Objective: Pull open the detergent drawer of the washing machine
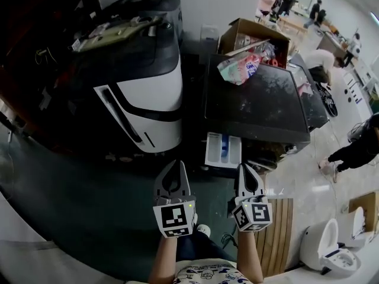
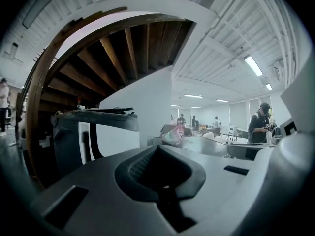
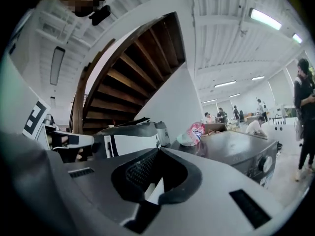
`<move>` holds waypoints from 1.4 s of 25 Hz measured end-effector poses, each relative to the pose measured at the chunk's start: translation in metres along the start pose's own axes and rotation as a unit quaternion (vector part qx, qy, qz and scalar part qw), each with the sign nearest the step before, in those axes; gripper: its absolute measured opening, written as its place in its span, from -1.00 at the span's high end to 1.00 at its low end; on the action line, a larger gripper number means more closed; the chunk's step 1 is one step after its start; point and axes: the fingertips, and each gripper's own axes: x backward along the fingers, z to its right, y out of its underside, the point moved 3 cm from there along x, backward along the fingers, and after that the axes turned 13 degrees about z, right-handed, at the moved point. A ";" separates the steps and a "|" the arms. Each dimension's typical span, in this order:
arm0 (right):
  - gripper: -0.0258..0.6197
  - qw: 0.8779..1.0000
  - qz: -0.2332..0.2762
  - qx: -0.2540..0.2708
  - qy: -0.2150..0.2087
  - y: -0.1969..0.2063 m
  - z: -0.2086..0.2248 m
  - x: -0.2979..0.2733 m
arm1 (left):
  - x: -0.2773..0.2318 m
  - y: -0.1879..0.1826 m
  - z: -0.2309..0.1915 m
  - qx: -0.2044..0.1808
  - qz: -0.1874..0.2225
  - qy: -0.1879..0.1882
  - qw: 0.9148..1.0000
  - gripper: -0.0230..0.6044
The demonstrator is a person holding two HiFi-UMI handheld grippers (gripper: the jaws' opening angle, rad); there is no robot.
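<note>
- The drawer (image 1: 223,150) sticks out of the front of the washer (image 1: 254,99), at its left end as I look at it. It looks pulled open, so I think the job is done.
- My left gripper (image 1: 173,171) is in front of the washer, a bit left of the drawer. Its jaws are closed tight with nothing in them. I think it has no job here, so it just waits.
- My right gripper (image 1: 246,173) is in front of the washer too, just right of the drawer and not touching it. Its jaws are pressed together and empty.
- I hold both back from the washer so they do not bump the open drawer.
- I see something blue inside the drawer, maybe the soap cup. It is too small to tell.
- A box (image 1: 254,37) and a bag (image 1: 240,67) sit on top of the washer, out of my way.
</note>
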 end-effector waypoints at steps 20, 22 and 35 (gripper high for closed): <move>0.88 0.994 0.067 0.079 -0.034 -0.119 -0.043 0.004 | 0.037 -0.107 0.006 -0.021 0.074 -0.009 0.997 0.88; 0.88 0.994 0.067 0.080 -0.035 -0.122 -0.045 0.005 | 0.041 -0.113 0.006 -0.018 0.079 -0.010 0.997 0.88; 0.88 0.993 0.061 0.090 -0.046 -0.125 -0.063 0.005 | 0.049 -0.119 -0.003 -0.017 0.079 -0.008 0.997 0.88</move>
